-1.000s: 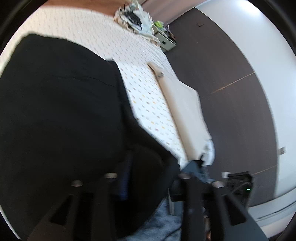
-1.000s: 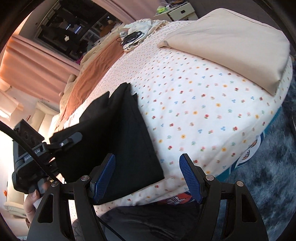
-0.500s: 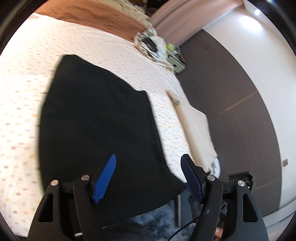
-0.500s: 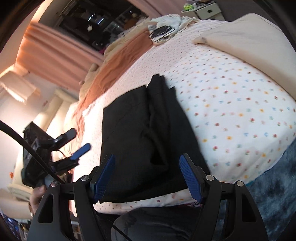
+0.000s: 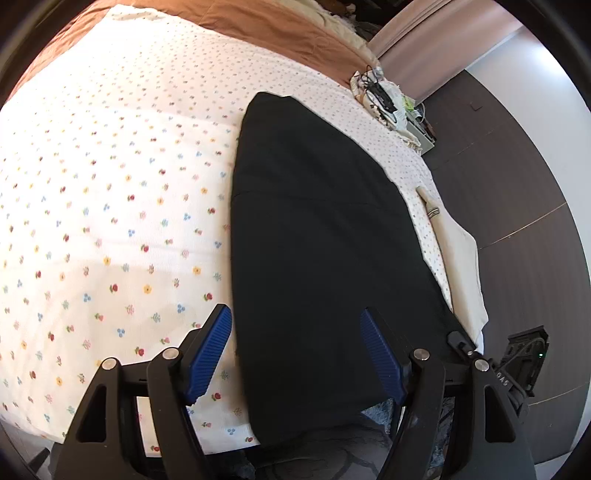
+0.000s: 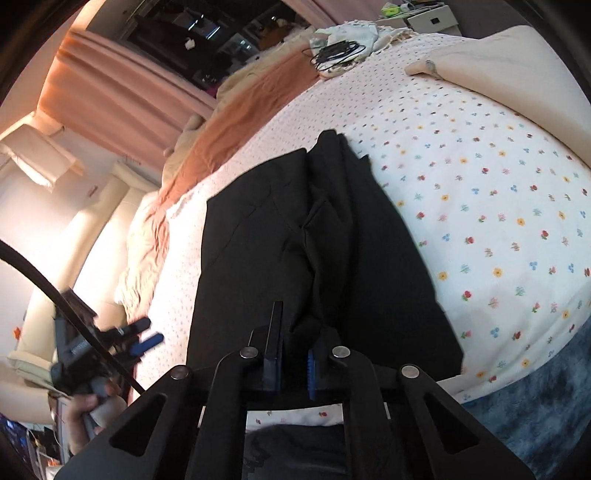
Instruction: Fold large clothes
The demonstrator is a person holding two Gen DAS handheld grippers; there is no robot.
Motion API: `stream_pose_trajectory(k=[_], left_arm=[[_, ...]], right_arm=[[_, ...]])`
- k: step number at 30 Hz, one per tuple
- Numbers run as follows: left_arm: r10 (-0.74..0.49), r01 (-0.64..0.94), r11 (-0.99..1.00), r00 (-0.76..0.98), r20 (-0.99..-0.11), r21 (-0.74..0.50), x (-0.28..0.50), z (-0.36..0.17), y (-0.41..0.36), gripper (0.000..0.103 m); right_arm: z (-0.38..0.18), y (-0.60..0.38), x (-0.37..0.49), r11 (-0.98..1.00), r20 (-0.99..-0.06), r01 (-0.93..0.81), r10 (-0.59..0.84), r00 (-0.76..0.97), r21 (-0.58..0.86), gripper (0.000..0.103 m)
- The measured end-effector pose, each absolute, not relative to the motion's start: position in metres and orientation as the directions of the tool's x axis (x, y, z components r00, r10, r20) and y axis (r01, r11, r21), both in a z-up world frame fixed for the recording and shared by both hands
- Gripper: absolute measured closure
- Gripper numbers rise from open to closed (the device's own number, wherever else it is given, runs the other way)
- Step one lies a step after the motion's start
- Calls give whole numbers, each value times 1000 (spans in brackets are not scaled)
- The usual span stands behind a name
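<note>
Right gripper (image 6: 291, 360): at 6 o'clock in the right wrist view, jaws clenched on a bunched fold at the near edge of the black garment (image 6: 295, 240).

Left gripper (image 5: 295, 350): at 6 o'clock in the left wrist view, jaws released and wide, blue pads (image 5: 208, 350) straddling the garment's near left edge without touching it; one pad over the sheet, the other over black cloth. In the right wrist view it shows blurred at 8 o'clock, held by a hand (image 6: 86, 413).

Black garment (image 5: 317, 236): lies flat on the bed, running from the near bed edge at 6 o'clock toward 12 o'clock, its far end narrowing.

Floral sheet (image 5: 110, 203): white, small flowers, under the garment.

Cream pillow (image 5: 461, 266): at 3 o'clock, just beside the garment.

Brown blanket (image 5: 266, 22): across the far end, at 12 o'clock.

Tangle of cables (image 5: 376, 92): on pale cloth at 1 o'clock.
</note>
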State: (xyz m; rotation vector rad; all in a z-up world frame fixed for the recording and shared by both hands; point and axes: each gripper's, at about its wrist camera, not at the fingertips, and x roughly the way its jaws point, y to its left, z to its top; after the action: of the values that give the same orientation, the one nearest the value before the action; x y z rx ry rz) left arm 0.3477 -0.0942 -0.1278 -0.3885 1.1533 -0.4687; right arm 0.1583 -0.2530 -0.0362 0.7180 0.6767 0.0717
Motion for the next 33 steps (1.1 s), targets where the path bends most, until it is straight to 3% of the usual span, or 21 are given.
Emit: stream_pose_trajectory(k=[3,11,19,20,22,23,24,33], left_arm=[[-541,150,840,311,-782,-521,345,-137,-98,31],[-568,167,823,233,-789,-543,335,-161,-119,46],[-560,169,828,225,-797,-534,335,-169,-124,47],[-561,167,828,227,-796,-535,337,-169,-124,47],[-558,164,830,230,-797,-534,341,-169,-123,47],[-558,162,830,231,-797,-534,343,-169,-123,47],[-559,159,829,233,-796,-536,346,-169,-122,47],[-542,148,840,255,-801,-522,378,-168,-124,47]], right_arm=[[-43,-266,151,757,-554,184,267,789,627,99],[-71,-297,135,720,-588,258,251,769,644,99],[-67,-299,139,722,-581,204,321,748,661,93],[-64,-300,140,735,-589,204,312,746,647,86],[-60,-303,145,755,-607,210,294,738,621,55],[-60,-305,148,751,-601,203,303,739,628,24],[-57,-308,150,743,-589,193,315,744,641,18],[-48,-329,210,751,-614,147,392,685,644,18]])
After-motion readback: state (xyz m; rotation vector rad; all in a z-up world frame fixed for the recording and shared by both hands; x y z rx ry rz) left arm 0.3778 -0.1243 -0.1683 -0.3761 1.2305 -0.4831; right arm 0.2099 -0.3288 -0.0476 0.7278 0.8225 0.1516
